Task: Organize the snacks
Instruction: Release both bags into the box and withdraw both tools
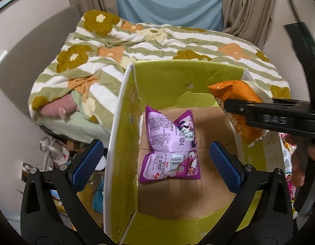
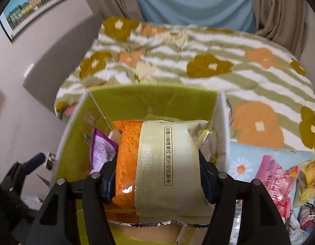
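Note:
An open cardboard box (image 1: pixel 167 77) with yellow-green walls stands in front of the bed. On its brown floor lies a purple snack packet (image 1: pixel 169 143), flat and crumpled. My left gripper (image 1: pixel 155 145) hangs above that packet with its blue pads wide apart, touching nothing. My right gripper (image 2: pixel 157 163) is shut on an orange and cream snack packet (image 2: pixel 126 153), holding it over the box (image 2: pixel 137 100). The purple packet (image 2: pixel 102 149) shows beside it at the left. In the left wrist view the right gripper (image 1: pixel 235 106) reaches in over the box's right wall with the orange packet (image 1: pixel 237 94).
A bed with a striped, flowered quilt (image 1: pixel 157 40) lies behind the box. Several more snack packets (image 2: pixel 274 181) sit on a light blue cloth to the box's right. Clutter (image 1: pixel 55 153) covers the floor at the left. A hand (image 1: pixel 312 151) holds the right gripper.

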Demonstrator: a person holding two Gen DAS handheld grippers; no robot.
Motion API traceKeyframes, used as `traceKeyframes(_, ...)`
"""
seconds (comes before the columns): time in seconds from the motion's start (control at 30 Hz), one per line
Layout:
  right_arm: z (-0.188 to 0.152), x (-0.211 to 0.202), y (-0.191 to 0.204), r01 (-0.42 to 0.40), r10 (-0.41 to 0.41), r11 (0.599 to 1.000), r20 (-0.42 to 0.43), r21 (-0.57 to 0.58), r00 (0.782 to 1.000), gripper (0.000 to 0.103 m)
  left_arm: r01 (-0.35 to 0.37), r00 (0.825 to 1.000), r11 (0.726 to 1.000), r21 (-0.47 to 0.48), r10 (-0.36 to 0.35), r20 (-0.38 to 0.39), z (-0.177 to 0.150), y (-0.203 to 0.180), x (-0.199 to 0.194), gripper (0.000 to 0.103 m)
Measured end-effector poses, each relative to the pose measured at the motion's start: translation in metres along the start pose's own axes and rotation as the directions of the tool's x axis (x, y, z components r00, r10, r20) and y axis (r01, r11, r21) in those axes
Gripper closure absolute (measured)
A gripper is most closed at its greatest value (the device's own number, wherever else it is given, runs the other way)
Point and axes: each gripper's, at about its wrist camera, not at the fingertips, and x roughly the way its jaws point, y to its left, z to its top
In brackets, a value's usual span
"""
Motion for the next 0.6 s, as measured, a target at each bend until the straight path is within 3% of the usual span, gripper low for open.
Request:
traceKeyframes(0.2,-0.004,0.012,0.0,0.026,-0.026,1.0,-0.008,0.001,1.0,0.04,-0.006,1.0,1.0,0.003,0.006,-0.008,-0.003,0.0,0.003,0.0)
traceKeyframes(0.27,-0.005,0.009,-0.001,0.022,-0.022,1.0,0.011,0.01,1.0,0.024,-0.001,1.0,1.0,0.002,0.001,-0.008,-0.003,0.001,0.004,0.0)
traceKeyframes(0.3,-0.006,0.007,-0.001,0.009,-0.009,1.0,0.025,0.013,1.0,0.007,-0.001,1.0,1.0,0.003,0.001,-0.007,-0.004,0.001,0.003,0.0)
traceKeyframes(0.33,-0.008,0.003,-0.002,-0.007,0.007,1.0,0.037,0.016,0.999,0.0,-0.001,1.0,1.0,0.005,0.001,-0.005,-0.004,0.001,0.002,0.0)
traceKeyframes(0.6,-0.009,-0.026,0.001,-0.033,0.032,0.999,0.069,0.018,0.997,0.0,0.007,1.0,1.0,0.012,-0.007,0.018,0.0,0.0,-0.014,0.0)
